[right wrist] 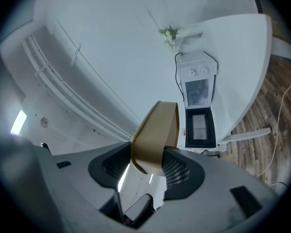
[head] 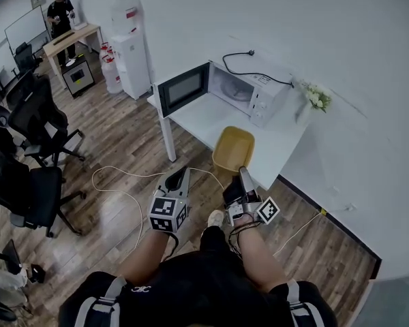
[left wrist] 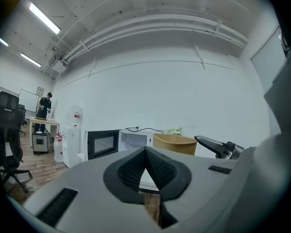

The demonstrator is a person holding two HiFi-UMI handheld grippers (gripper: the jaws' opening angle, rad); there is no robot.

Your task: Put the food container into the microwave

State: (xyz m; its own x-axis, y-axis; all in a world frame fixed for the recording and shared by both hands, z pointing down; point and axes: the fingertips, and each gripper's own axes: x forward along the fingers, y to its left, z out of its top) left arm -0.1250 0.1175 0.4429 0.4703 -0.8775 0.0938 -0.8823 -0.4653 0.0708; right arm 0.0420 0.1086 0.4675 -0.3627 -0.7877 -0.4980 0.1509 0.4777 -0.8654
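Note:
In the head view a tan food container (head: 233, 148) hangs over the near edge of the white table (head: 198, 118), and my right gripper (head: 243, 172) is shut on its near rim. The right gripper view has the container's wall (right wrist: 155, 135) pinched between the pads. The white microwave (head: 252, 90) stands at the back of the table with its door (head: 184, 87) swung open to the left. My left gripper (head: 179, 176) is beside the right one, short of the table, shut and empty. Its view takes in the microwave (left wrist: 133, 141) and container (left wrist: 174, 143) ahead.
A vase of white flowers (head: 318, 97) stands right of the microwave by the wall. A water dispenser (head: 133, 53) and bottles stand left of the table. Office chairs (head: 34, 125) fill the left side. A white cable (head: 123, 182) loops on the wood floor. A person (head: 60, 16) stands far back.

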